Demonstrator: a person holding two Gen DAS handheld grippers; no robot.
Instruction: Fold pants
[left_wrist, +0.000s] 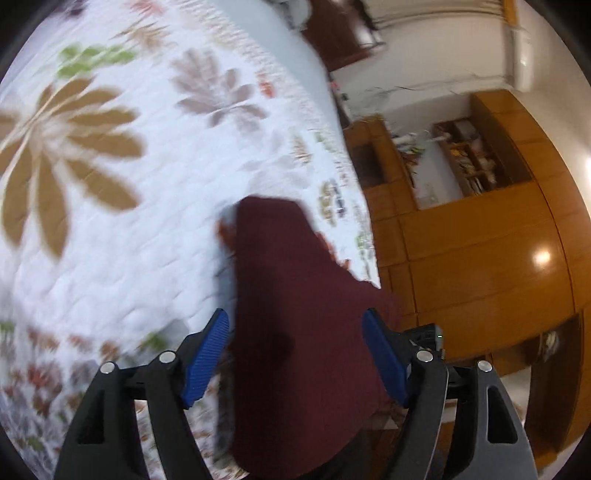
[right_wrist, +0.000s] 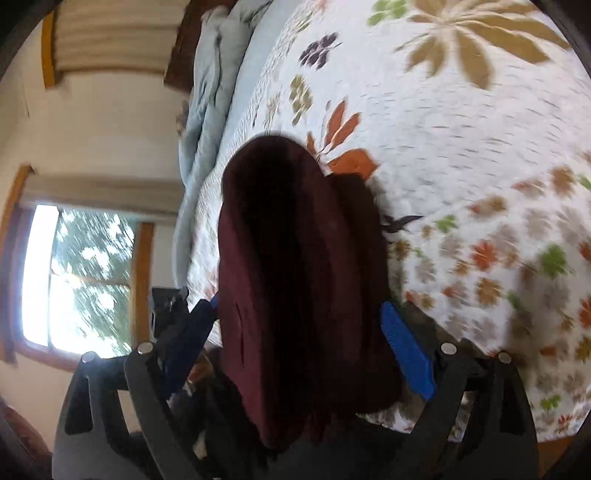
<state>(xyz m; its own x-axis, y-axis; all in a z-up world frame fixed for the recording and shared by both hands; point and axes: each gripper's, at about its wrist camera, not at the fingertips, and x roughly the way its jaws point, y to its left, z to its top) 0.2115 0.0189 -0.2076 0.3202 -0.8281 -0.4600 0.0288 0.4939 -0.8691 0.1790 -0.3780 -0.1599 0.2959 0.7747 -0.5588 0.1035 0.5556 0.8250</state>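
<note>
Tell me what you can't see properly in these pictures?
- Left view: the pants cover the gap of the left gripper, so the grip is unclear.
- Right view: the pants hide the right gripper too.
- Both views: the bedspread pattern is blurred.
- Left view: shelf items are too small.

The pants (left_wrist: 295, 314) lie on the bed (left_wrist: 129, 240) between the left tongs (left_wrist: 295, 332).
</note>
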